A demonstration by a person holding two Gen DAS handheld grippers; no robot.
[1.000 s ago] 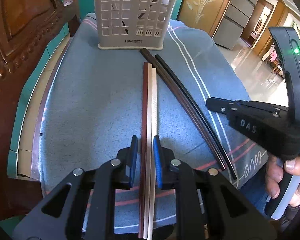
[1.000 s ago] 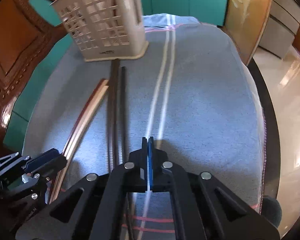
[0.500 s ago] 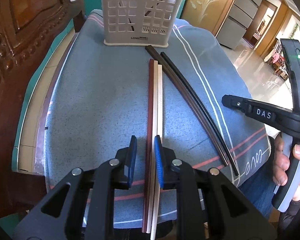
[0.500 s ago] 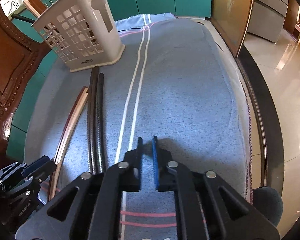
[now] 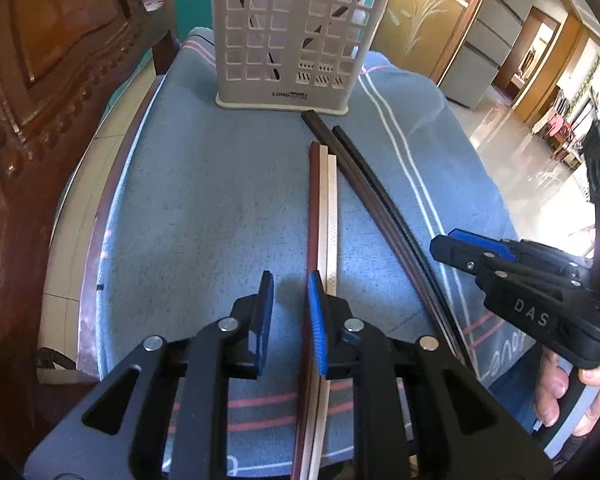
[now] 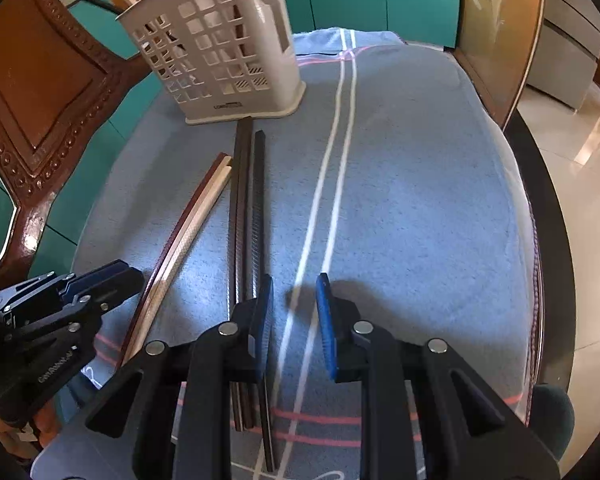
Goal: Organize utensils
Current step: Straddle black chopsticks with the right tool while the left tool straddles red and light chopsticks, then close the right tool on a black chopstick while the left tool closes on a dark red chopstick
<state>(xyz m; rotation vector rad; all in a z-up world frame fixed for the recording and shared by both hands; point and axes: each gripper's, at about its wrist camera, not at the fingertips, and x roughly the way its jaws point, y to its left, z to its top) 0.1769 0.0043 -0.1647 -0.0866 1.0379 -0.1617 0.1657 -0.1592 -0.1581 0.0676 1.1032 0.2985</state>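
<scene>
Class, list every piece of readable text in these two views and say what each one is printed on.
"LONG", followed by a blurred word: base of the utensil basket.
"DAS": side of the right gripper.
"Love", cursive, partly hidden: blue towel.
Pale lettering on the left gripper: too blurred to read.

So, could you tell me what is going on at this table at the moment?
A person is sorting chopsticks into the white slotted holder with two handheld grippers. Four chopsticks lie on the blue towel: a reddish and pale pair and a dark pair. The left gripper hovers with open jaws at the near end of the lighter pair, and the right gripper sits open just right of the dark pair. Neither holds anything. A few sticks show inside the holder.
</scene>
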